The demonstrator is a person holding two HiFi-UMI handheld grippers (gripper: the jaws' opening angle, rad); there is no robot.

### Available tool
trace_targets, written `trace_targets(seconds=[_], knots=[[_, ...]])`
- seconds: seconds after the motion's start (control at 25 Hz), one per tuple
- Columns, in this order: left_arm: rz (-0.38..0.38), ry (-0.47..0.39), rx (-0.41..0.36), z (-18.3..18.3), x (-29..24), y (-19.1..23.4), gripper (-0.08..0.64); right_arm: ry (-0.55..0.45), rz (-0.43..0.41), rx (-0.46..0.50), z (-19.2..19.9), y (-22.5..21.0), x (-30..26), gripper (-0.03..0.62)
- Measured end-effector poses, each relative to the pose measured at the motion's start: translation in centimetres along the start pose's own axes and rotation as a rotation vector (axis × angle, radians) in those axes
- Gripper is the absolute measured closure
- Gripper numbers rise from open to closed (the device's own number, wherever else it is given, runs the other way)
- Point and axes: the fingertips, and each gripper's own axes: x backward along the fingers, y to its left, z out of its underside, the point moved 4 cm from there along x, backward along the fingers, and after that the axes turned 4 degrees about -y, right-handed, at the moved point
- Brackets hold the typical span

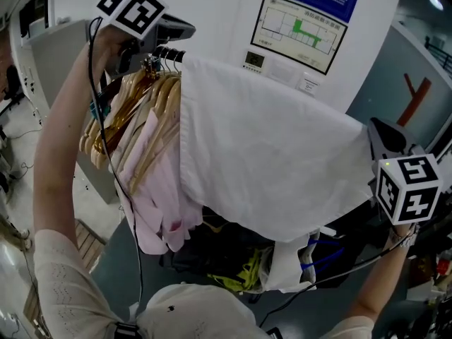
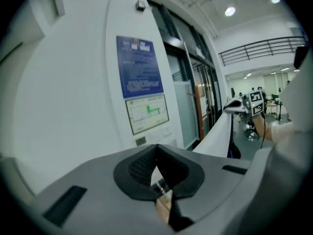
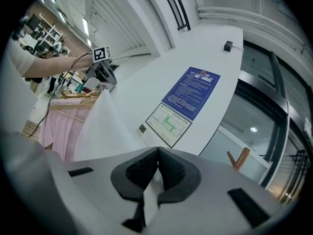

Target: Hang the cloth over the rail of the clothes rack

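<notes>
A white cloth (image 1: 268, 154) hangs spread in front of the clothes rack. Its upper left corner lies at the black rail (image 1: 169, 54) and its right end runs up to my right gripper (image 1: 374, 129). That gripper (image 3: 157, 153) is shut on the cloth, and white fabric (image 3: 146, 199) shows in the gap under its pads. My left gripper (image 1: 187, 30) is raised just above the rail and the cloth's corner. Its jaws (image 2: 156, 148) are shut, and only a hanger hook and wood (image 2: 164, 202) show below them, no fabric. The cloth (image 2: 215, 133) passes behind its right jaw.
Wooden hangers (image 1: 141, 97) with pink garments (image 1: 159, 210) crowd the rail's left part. A white wall with a floor-plan poster (image 1: 296, 27) stands close behind the rack. Dark clothes and bags (image 1: 226, 260) sit low under the cloth.
</notes>
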Motion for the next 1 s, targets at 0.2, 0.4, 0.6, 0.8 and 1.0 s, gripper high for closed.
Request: trace_targets(seconds=[0.2,0.4,0.6,0.8,1.0], knots=[[-0.114,-0.379,-0.126,-1.7,2.6,-6.2,0.549,0.005,0.005,-0.002,-0.3,0.2,-0.1,0.574],[-0.254,-0.517,-0.229,1.8,4.3,-14.0,0.549,-0.065,0.071,-0.044,-1.5,0.4,0.5,0.574],[-0.211,-0.655,-0.134,6.8,2.2,-20.1,0.549,-0.278,0.122,-0.323,-0.7,4.0,4.5,0.574],[-0.24,-0.567,0.031,12.4,-0.5,-21.9,0.549,-0.308,0.28,-0.495,5.0,10.9,6.3,0.574],[-0.192,-0.505,0.11,14.2,-1.4,-22.4,0.549,-0.271,0.195,-0.679,7.3,15.7,5.6,0.574]])
